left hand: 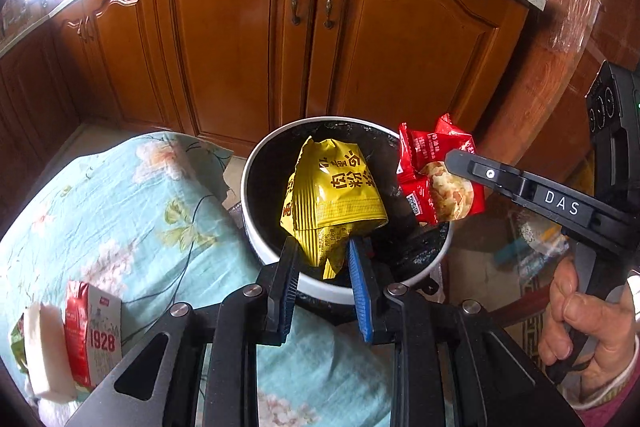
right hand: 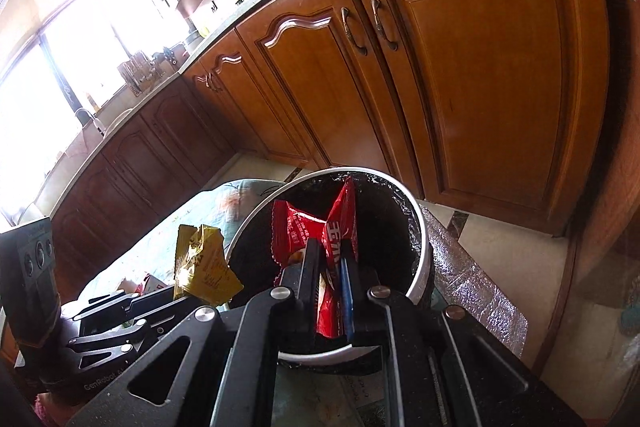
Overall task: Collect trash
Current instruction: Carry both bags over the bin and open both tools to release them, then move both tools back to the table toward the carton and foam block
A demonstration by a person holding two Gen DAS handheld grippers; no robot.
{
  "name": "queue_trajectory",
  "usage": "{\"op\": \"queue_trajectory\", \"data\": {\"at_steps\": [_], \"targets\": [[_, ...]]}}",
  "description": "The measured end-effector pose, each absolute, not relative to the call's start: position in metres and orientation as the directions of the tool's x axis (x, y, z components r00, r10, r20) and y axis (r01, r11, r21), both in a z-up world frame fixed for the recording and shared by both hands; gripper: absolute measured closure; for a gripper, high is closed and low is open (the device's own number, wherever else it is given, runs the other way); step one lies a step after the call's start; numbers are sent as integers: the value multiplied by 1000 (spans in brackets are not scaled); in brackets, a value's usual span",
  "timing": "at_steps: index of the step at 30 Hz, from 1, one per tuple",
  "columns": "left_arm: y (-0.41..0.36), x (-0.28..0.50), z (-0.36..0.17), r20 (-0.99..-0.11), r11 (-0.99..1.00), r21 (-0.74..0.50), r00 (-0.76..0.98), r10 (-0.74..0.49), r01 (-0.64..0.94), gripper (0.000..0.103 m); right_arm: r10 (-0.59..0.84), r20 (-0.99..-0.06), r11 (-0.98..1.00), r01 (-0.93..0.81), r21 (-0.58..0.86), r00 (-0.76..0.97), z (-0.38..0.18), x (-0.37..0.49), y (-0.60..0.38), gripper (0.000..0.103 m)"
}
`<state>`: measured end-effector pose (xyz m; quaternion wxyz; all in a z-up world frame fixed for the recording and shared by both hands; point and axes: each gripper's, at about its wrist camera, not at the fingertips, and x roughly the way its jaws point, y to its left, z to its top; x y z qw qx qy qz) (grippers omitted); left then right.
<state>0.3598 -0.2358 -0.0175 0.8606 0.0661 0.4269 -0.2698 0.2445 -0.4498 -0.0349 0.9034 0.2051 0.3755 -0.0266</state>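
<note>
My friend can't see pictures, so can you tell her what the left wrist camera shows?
The left claw pinches a crinkled yellow snack wrapper over a round white trash bin with a black liner. Beside it, the right claw holds a shiny red snack wrapper above the bin's rim. A flowered blue cloth lies to the left, with brown wooden cabinets behind.

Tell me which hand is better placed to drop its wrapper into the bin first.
Probably the right. Its tongs hold the red wrapper squarely over the bin opening, while the yellow wrapper in the left tongs looks nearer the rim.
</note>
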Motion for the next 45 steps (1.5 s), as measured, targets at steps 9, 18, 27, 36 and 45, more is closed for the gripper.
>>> {"op": "queue_trajectory", "data": {"at_steps": [9,18,27,36,45], "targets": [[-266,400,-39,-820,841,-106,432,-376,530,79,110,-743,914,226,336,661,-53,265,-461,90],[-271,399,-46,-816,850,-83,454,-358,520,61,125,-752,896,252,366,647,-59,271,-472,61],[-225,362,-42,-774,887,-167,500,-389,431,30,135,-711,885,239,400,690,-42,247,-463,33],[-156,293,-54,-756,925,-238,541,-369,298,23,233,-684,834,220,506,691,-47,201,-421,12],[-84,229,-50,-723,947,-251,612,-322,201,23,293,-695,801,228,554,657,-61,175,-381,9]]}}
